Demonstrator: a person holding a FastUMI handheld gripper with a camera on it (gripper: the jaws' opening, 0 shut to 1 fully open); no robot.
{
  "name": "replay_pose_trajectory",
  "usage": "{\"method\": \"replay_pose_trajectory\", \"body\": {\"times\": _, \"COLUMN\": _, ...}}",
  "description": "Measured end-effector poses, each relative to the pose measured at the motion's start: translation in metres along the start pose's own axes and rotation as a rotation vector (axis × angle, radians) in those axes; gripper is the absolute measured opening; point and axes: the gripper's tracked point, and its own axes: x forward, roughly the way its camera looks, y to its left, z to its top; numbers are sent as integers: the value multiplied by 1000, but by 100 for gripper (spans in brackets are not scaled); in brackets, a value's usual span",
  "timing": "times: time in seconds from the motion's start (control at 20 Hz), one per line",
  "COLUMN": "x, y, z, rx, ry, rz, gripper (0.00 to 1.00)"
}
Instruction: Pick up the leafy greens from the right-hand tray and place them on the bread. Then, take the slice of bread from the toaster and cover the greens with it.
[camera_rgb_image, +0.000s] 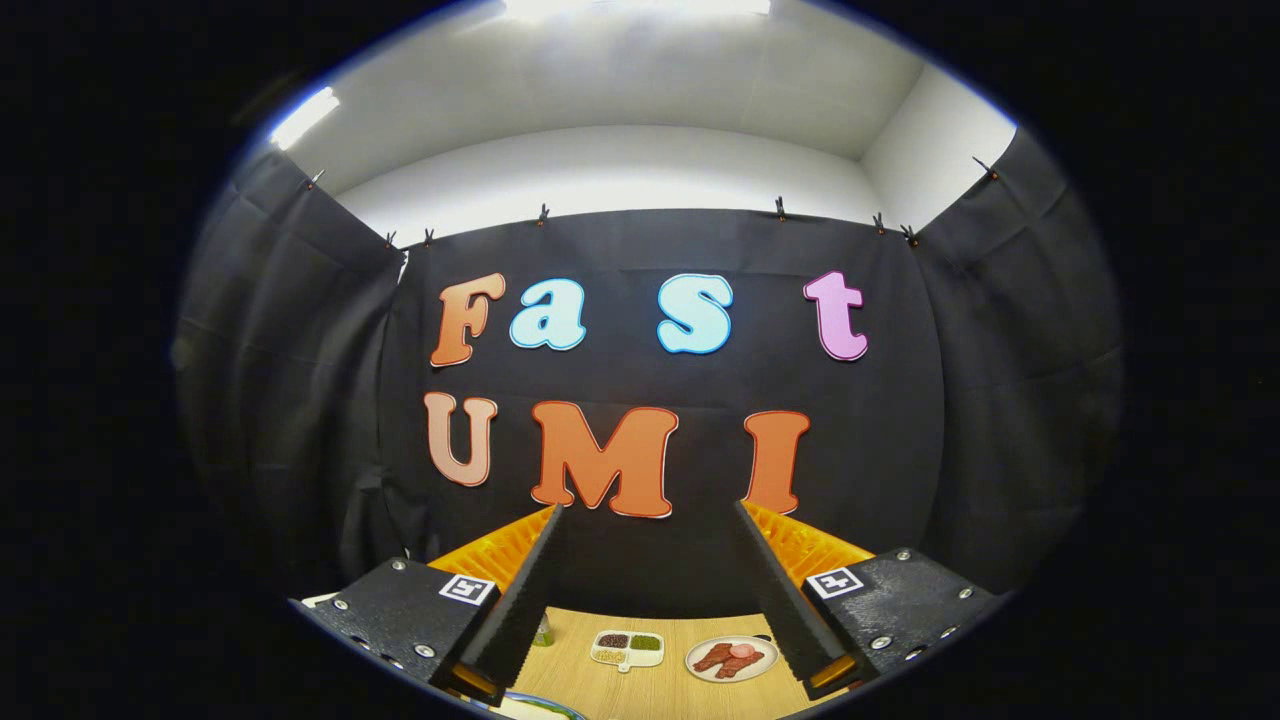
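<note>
Tongs (648, 600) spread wide, nothing between the fingers, aimed high at the booth wall. Beyond them on the wooden tabletop (660, 690): a small divided tray (627, 648) with dark and green fillings, and just right of it a round plate (731, 659) of sliced meat. A greenish item (542, 630) peeks beside the left finger, too small to name. Leafy greens, bread and toaster can't be made out, so the step can't be judged; any pickup needs the tongs tilted down.
</note>
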Motion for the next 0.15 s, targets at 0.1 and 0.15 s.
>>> {"method": "replay_pose_trajectory", "body": {"times": 0.1, "x": 0, "y": -3, "z": -2, "rx": 1, "ry": 5, "rz": -8, "gripper": 97}}
{"method": "replay_pose_trajectory", "body": {"times": 0.15, "x": 0, "y": -2, "z": -4, "rx": 4, "ry": 8, "rz": -9, "gripper": 97}}
